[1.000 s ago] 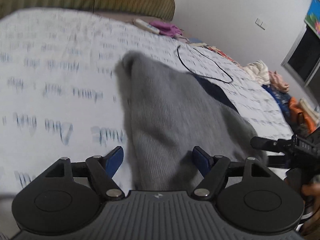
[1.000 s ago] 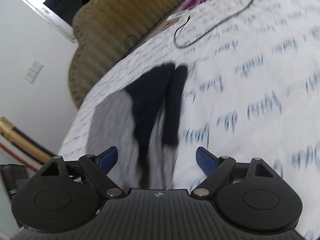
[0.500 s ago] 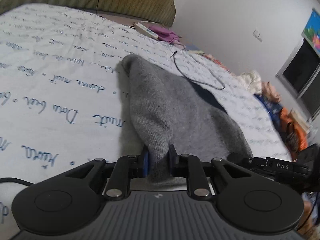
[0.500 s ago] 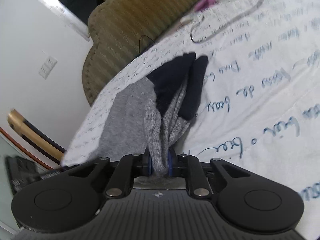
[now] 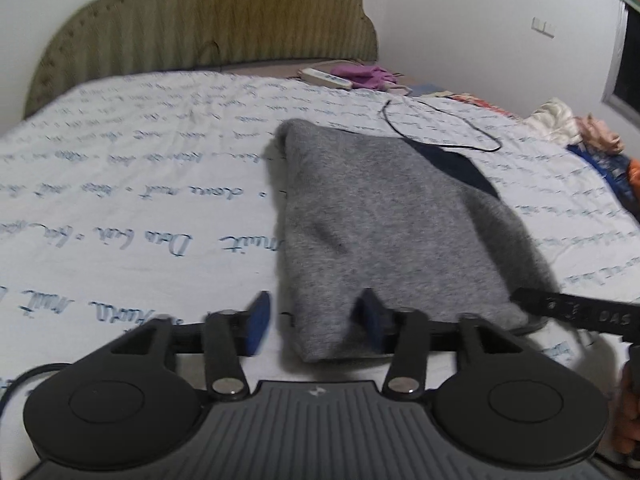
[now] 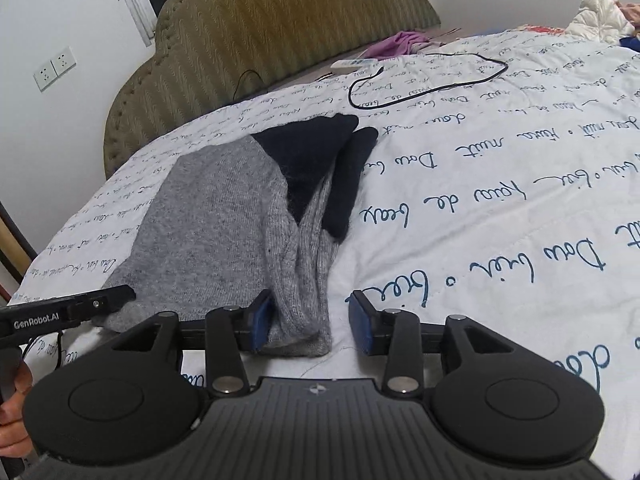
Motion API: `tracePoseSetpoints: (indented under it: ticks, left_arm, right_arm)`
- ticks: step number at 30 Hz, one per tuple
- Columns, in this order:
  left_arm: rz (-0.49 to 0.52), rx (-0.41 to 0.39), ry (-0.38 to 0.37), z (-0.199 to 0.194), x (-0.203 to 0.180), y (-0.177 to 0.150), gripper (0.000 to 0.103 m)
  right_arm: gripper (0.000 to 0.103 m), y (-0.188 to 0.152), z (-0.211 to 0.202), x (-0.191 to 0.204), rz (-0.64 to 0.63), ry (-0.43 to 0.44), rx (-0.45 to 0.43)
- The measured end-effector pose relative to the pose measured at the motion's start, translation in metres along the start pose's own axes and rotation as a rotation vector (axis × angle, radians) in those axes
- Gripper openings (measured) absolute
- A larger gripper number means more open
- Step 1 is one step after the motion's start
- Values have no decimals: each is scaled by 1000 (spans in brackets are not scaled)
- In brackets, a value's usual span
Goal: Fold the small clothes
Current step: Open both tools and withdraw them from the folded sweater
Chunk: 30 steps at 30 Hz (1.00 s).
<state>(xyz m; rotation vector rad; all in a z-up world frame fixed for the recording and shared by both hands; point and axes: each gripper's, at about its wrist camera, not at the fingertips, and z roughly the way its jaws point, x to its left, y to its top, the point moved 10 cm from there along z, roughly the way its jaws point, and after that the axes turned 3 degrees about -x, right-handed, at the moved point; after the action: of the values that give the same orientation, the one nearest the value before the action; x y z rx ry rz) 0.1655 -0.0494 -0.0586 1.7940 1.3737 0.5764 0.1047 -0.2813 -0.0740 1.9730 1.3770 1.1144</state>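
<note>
Grey sweater (image 5: 392,232) looks folded over on the bed (image 5: 140,200), both the left gripper (image 5: 314,322) and right gripper (image 6: 310,320) just let go, jaws apart, maybe another fold left.

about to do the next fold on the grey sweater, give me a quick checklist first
1. Left gripper released: ok, jaws have just been opening, hem corner between them unpinched.
2. Right gripper released: ok, jaws just opening; sleeve edge rests against one pad.
3. Grey sweater lying flat on the bedsheet: ok.
4. Navy sleeve ends tucked in: not ok, they stick out past the body.
5. Black cable apart from the sweater: ok in the right view.
6. Underside layers smooth: cannot tell.
</note>
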Motion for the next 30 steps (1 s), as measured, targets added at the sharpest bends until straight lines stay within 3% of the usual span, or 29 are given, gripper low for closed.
tracePoseSetpoints:
  ticks: [25, 30]
  left_arm:
    - [14, -12, 51, -2, 3, -11, 69]
    - [47, -45, 74, -17, 0, 6, 69]
  right_arm:
    - [61, -6, -4, 2, -48, -44, -46]
    - [63, 19, -21, -4, 33, 13, -77]
